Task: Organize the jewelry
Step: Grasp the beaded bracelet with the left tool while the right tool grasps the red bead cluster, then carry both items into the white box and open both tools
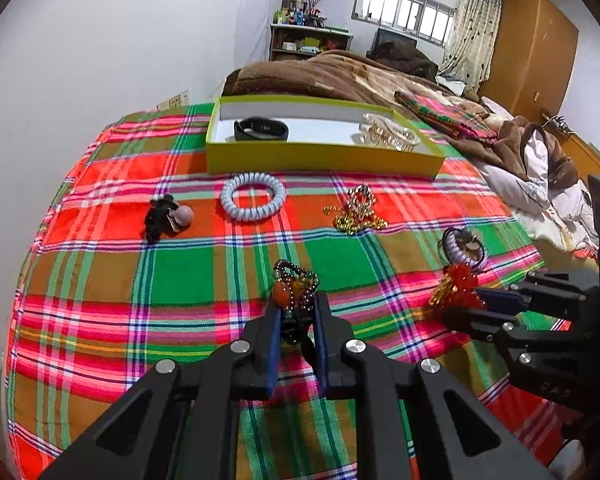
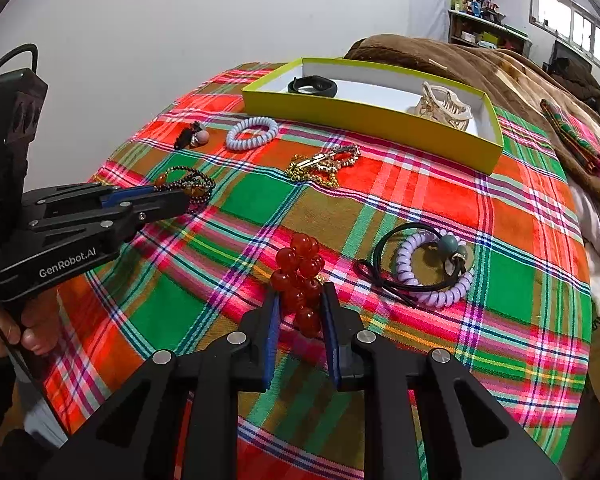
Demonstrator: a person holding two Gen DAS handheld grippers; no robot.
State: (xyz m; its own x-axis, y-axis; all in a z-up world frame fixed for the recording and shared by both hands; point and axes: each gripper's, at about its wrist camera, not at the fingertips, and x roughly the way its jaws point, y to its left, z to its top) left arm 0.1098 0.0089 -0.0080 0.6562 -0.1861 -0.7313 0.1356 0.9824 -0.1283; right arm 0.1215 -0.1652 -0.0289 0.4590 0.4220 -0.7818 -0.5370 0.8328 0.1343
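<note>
Two black two-finger grippers with blue pads, both low over a bright plaid cloth (image 2: 440, 200) of red, green and pink.

Left gripper (image 1: 296, 310): clamped on a dark beaded bracelet with orange and amber stones (image 1: 294, 284), pads pressing its sides, most of the beads bunched just beyond the fingertips and resting on the cloth. Seen from the right wrist view at far left, same grip, a hand (image 2: 16, 328) wrapped round its handle below.

Right gripper (image 2: 300, 308): closed onto a cluster of glossy red round beads (image 2: 298, 276), blue pads touching both flanks of the cluster (a bit of gold chain showing at its right edge). Upper beads standing clear ahead of the fingertips.

Just right of the right gripper's tips: a lilac spiral coil hair tie (image 2: 436, 280) tangled with a black cord tie carrying a grey-green bead (image 2: 447, 245). Farther ahead, between both grippers: a heap of gold chain and clips (image 2: 324, 164). Ahead of the left gripper: a pale blue-white spiral coil band (image 1: 253, 197), and left of that a small black clip with a pinkish ball (image 1: 167, 218).

Beyond all of these, well apart from either tool: a shallow yellow-green cardboard box with white interior (image 1: 324, 160), holding a black wristband (image 1: 261, 129) at its left end and a cream claw clip (image 1: 386, 134) at its right.
</note>
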